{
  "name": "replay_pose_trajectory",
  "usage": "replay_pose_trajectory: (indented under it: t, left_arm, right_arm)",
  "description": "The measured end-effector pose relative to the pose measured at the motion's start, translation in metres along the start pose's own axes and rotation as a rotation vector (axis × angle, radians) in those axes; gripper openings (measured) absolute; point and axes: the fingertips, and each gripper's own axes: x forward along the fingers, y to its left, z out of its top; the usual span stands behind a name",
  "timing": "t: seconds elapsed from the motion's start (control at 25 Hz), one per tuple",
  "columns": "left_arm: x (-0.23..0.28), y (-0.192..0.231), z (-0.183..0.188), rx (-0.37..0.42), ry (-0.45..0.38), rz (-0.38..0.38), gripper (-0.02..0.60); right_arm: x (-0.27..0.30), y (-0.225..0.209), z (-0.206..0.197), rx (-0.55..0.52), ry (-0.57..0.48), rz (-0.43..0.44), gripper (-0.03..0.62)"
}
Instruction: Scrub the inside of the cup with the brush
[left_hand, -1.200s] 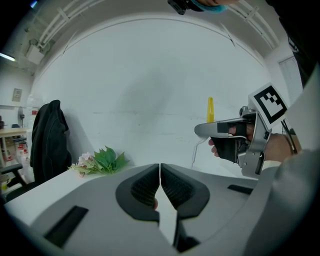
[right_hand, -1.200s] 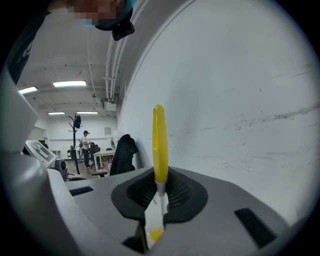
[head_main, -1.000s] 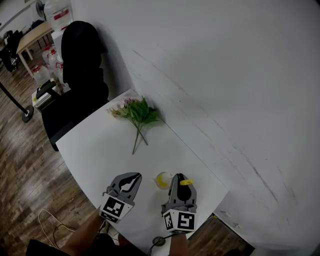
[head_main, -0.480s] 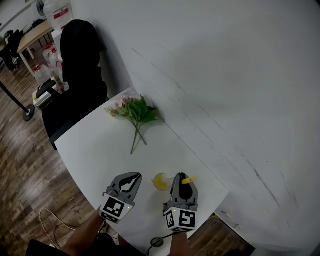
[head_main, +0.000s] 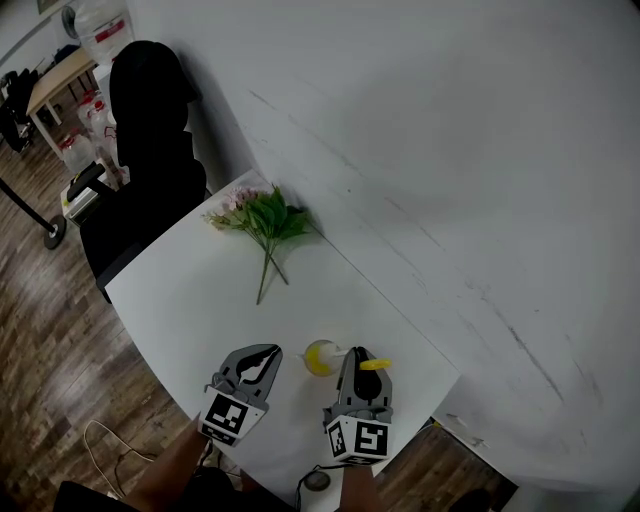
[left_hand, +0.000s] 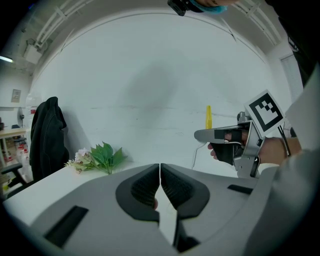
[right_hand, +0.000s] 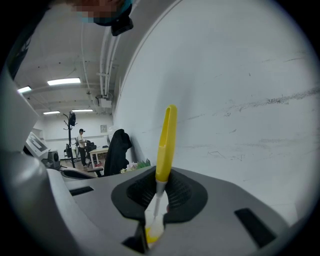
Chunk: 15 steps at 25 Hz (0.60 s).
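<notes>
A small yellow cup (head_main: 320, 357) stands on the white table (head_main: 200, 300), just ahead of and between my two grippers. My right gripper (head_main: 357, 356) is shut on the brush (right_hand: 165, 145). Its yellow handle (head_main: 372, 365) sticks up past the jaws, and its thin wire stem and pale head (right_hand: 154, 225) point down toward the cup (right_hand: 148, 238). In the left gripper view the same handle (left_hand: 208, 117) stands upright above the right gripper (left_hand: 225, 135). My left gripper (head_main: 266, 354) hovers left of the cup, its jaws (left_hand: 160, 172) shut with nothing between them.
A bunch of flowers with green leaves (head_main: 262, 218) lies at the table's far side by the white wall (head_main: 450, 150). A black coat (head_main: 150, 130) hangs beyond the table's left corner. A cable (head_main: 100, 440) lies on the wooden floor on the left.
The brush handle has tipped slightly in the right gripper, and the cup sits a little further left in the view. Both grippers stay almost where they were.
</notes>
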Motion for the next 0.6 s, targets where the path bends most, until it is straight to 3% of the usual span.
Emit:
replay_pose_trajectory:
  t: [0.6]
  left_arm:
    - [-0.027, -0.005, -0.004, 0.002, -0.021, -0.031, 0.026]
  right_arm:
    - [-0.029, 0.024, -0.006, -0.018, 0.031, -0.039, 0.046]
